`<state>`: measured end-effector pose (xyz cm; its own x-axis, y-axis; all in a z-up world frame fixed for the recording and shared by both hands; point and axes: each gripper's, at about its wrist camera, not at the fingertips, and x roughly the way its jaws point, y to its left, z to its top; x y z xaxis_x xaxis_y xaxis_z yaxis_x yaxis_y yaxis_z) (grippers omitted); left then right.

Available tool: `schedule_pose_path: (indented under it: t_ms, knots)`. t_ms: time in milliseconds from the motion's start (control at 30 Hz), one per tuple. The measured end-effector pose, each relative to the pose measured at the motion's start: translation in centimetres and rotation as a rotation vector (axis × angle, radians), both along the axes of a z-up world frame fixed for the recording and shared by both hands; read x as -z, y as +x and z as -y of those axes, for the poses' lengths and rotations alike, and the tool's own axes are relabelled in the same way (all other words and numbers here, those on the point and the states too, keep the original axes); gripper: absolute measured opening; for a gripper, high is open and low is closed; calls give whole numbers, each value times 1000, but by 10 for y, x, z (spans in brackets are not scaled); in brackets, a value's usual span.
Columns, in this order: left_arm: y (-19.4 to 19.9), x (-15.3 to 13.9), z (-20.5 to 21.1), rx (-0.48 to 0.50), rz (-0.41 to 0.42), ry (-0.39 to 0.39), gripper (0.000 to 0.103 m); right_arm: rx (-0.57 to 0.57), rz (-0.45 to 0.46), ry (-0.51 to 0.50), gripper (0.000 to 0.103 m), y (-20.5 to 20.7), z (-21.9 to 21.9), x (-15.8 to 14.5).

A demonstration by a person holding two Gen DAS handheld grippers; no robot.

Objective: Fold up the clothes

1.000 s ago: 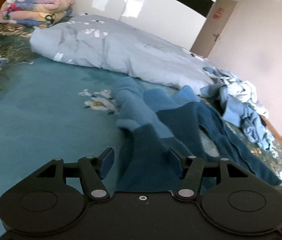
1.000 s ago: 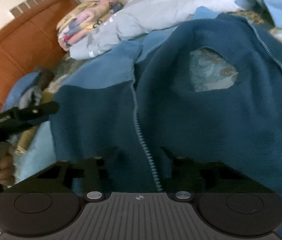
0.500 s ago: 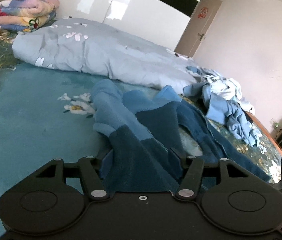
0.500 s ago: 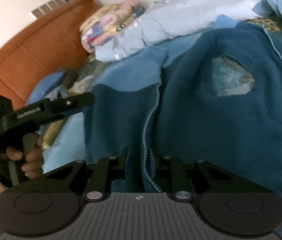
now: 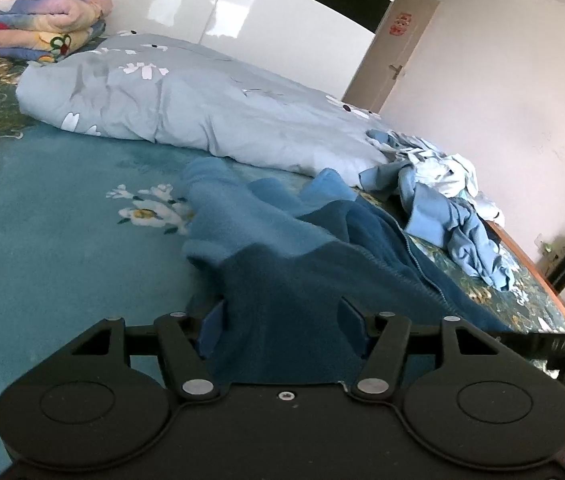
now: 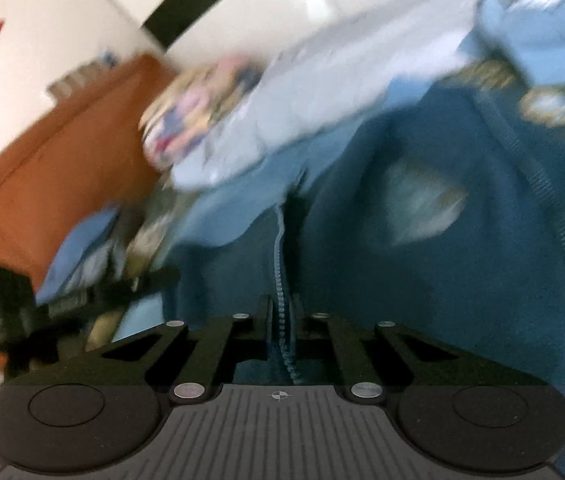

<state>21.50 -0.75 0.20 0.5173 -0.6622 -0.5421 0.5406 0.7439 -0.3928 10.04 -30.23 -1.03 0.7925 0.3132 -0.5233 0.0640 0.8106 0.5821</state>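
Note:
A two-tone blue fleece jacket (image 5: 302,272) lies crumpled on the teal flowered bed sheet (image 5: 42,240). Its dark hem runs in between the fingers of my left gripper (image 5: 280,320), whose jaws stand wide apart around the cloth without pinching it. The right wrist view is blurred by motion. There my right gripper (image 6: 281,320) is shut on the jacket (image 6: 422,280) at its zipper edge (image 6: 280,272), which runs straight out from between the closed fingers. The left hand's black tool (image 6: 82,304) shows at the lower left of that view.
A pale grey-blue duvet (image 5: 202,112) lies across the far side of the bed. Folded flowered blankets (image 5: 38,28) are stacked at the head. A heap of light blue and white clothes (image 5: 442,200) sits near the right edge. An orange wooden headboard (image 6: 42,160) stands behind.
My right jaws have closed onto the jacket's zipper edge, and that hand has lifted and swung, blurring its view. The jacket hem now fills the gap between my left fingers.

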Motion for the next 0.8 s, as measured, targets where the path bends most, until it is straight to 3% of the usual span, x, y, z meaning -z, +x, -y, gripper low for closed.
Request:
schedule_pose_path:
  t_ms: [200,300,500,633,700,800]
  knots:
    - [0,-1,-7,-21,13,17,63,162,-58,-12,6,-24,43,7]
    - [7,1,-4,-60,18,68,63,183,-126,-12,6,-29,47,25]
    - [41,15,18,-113,14,181,64,185,-173,1,6,-29,42,41]
    - [64,27,31,-90,-42,167,64,176,-181,-4,7,-30,44,40]
    - [73,30,34,-76,-74,116,63,175,-180,-5,7,-31,44,39]
    - [82,28,44,-88,-45,137,63,173,-182,-4,7,-34,44,38]
